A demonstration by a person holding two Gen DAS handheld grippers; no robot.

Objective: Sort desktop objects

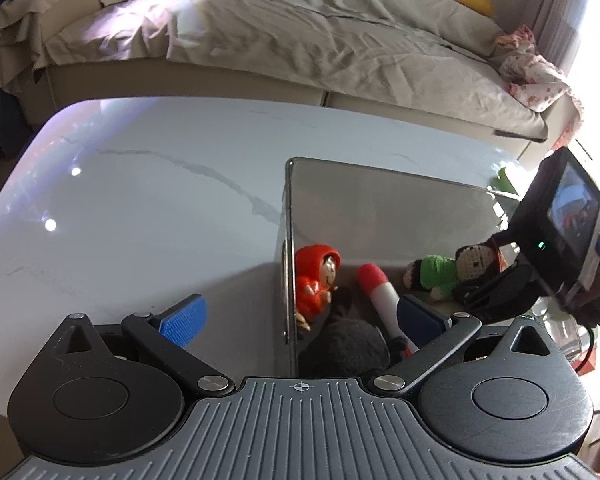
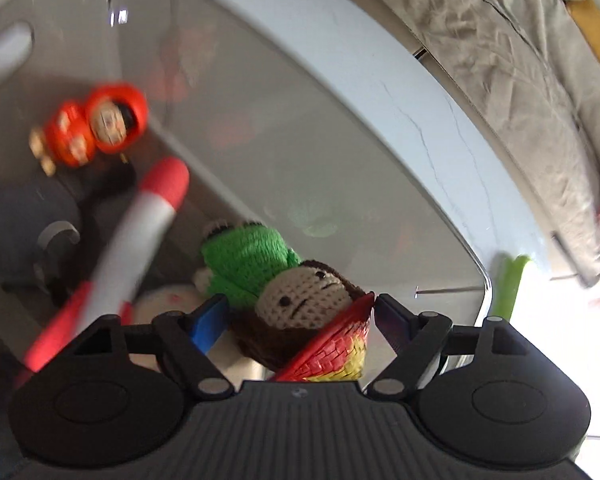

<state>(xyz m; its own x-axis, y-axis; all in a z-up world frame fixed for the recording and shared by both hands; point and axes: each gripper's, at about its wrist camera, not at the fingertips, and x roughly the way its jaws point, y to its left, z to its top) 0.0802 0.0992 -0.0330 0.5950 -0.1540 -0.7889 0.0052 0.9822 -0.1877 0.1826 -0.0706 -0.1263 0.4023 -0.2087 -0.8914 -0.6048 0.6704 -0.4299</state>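
The left gripper [image 1: 300, 312] is hanging over the near part of the white marble table [image 1: 140, 200], its jaws spread wide and holding nothing; its blue left pad is sitting over bare tabletop while the right pad is reaching across the wall of a clear plastic bin [image 1: 288, 216]. Inside that bin, at the left, a small red hooded figurine [image 1: 314, 280] is leaning against the clear wall, its face peeking out of the hood. Just right of it a toy rocket [image 1: 380, 296] with a white body and a rounded red nose is lying at a slant, nose pointing far. In front of these, near the left gripper, a dark fuzzy plush [image 1: 348, 344] is resting on the bin floor.

Further right, a crocheted doll [image 1: 452, 270] is lying on its side in the bin: green knitted body, cream face with two black dot eyes and a straight stitched mouth, brown hair, and a red and yellow woven hat [image 2: 336, 352] under its head. The right gripper [image 2: 296, 320] is reaching into the bin, its jaws partly open around the doll's head; the right pad is touching the hat's tip, but whether the left pad is pressing on the doll I cannot tell.

Beyond the table, a sofa [image 1: 260, 40] draped in a beige cover is stretching across the far side.
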